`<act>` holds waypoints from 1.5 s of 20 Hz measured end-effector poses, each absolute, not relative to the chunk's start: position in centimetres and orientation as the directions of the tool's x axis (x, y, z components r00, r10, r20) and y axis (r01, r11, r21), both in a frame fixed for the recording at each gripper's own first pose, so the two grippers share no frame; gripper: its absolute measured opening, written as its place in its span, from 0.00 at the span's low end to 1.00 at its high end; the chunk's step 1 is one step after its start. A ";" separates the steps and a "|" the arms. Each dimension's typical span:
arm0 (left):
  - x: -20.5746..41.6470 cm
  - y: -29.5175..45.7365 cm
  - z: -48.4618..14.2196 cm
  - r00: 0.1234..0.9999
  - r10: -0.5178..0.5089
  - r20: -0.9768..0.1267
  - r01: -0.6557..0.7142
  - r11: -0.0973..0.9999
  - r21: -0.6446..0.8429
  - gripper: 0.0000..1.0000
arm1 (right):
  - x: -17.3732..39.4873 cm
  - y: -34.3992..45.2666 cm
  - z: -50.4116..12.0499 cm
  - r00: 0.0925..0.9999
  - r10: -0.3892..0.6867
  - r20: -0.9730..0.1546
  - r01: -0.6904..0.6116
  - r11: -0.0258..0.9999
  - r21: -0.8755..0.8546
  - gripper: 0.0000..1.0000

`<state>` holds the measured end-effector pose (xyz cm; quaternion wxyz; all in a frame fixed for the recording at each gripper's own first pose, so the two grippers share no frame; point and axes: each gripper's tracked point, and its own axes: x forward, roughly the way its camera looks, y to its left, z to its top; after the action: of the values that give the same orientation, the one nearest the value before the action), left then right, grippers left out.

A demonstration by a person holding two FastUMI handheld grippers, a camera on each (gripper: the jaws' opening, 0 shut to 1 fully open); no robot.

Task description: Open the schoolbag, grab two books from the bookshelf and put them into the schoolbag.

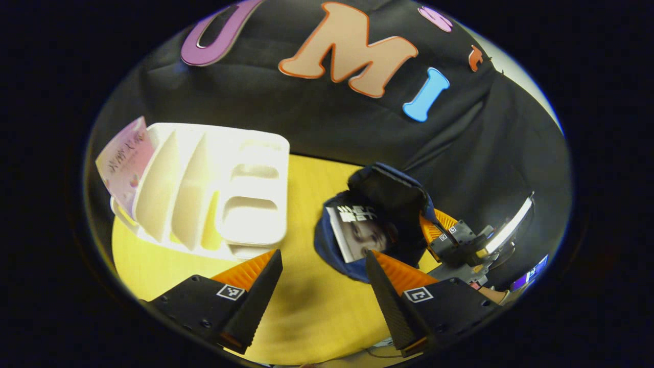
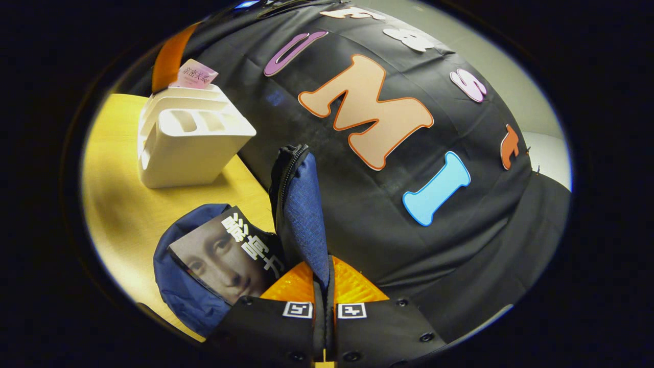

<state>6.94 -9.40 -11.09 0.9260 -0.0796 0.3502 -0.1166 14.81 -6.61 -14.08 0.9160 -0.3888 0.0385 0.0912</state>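
The blue schoolbag (image 1: 332, 245) stands open on the yellow table, its flap (image 2: 301, 204) lifted upright. My right gripper (image 2: 324, 286) is shut on that flap's edge and holds it up; it also shows at the bag's right in the left gripper view (image 1: 449, 235). A book with a face on its cover (image 2: 225, 255) sticks out of the bag's mouth (image 1: 357, 235). My left gripper (image 1: 324, 266) hangs open above the table, just left of the bag, nothing between its fingers. A pink book (image 1: 125, 158) leans in the white bookshelf (image 1: 214, 194) at the left.
The white bookshelf (image 2: 189, 138) has several empty slots and stands at the table's back edge against the black cloth wall. The pink book (image 2: 194, 76) pokes above it. Bare yellow tabletop (image 1: 306, 306) lies between shelf and bag.
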 end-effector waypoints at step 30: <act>17.8 27.2 -7.1 0.635 0.055 -0.771 -0.034 0.998 0.043 0.95 | 14.7 -6.7 -13.5 0.987 -0.088 -0.136 -0.050 0.634 -0.772 0.01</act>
<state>17.80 27.20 -7.06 0.9040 0.0121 0.4267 0.0246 14.68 -6.73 -13.55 0.9002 -0.4277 0.0806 -0.0108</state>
